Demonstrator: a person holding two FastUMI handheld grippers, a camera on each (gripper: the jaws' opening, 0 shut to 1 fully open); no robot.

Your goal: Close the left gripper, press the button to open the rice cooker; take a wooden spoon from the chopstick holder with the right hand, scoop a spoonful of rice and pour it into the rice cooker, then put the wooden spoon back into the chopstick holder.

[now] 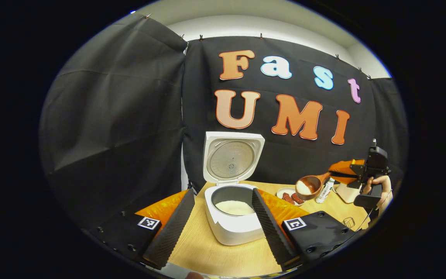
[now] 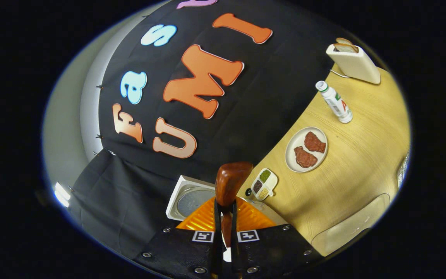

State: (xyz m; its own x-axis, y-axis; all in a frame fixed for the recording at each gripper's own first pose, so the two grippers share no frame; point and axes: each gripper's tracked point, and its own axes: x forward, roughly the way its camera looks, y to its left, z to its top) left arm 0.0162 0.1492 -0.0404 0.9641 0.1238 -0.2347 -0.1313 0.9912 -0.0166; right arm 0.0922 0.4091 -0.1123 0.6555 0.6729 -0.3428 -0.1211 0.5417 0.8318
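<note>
The white rice cooker (image 1: 230, 228) stands open with its lid (image 1: 232, 157) upright, and white rice lies in its pot (image 1: 235, 208). My left gripper (image 1: 223, 193) is open, one finger on each side of the cooker and nothing between them. At the far right a hand holds my right gripper (image 1: 362, 174), shut on the handle of the wooden spoon (image 1: 310, 186). The spoon's bowl carries white rice and hangs over the table, right of the cooker. In the right gripper view the spoon (image 2: 230, 180) sticks out from my right gripper (image 2: 225, 209), with the cooker lid (image 2: 190, 199) beyond it.
A plate (image 2: 290, 155) with two red-brown pieces, a small divided dish (image 2: 263, 184) of grains, a white bottle (image 2: 335, 102) and a white box-shaped holder (image 2: 354, 64) stand on the wooden table (image 2: 362, 166). A pale rounded object (image 2: 354, 228) lies near the table's edge.
</note>
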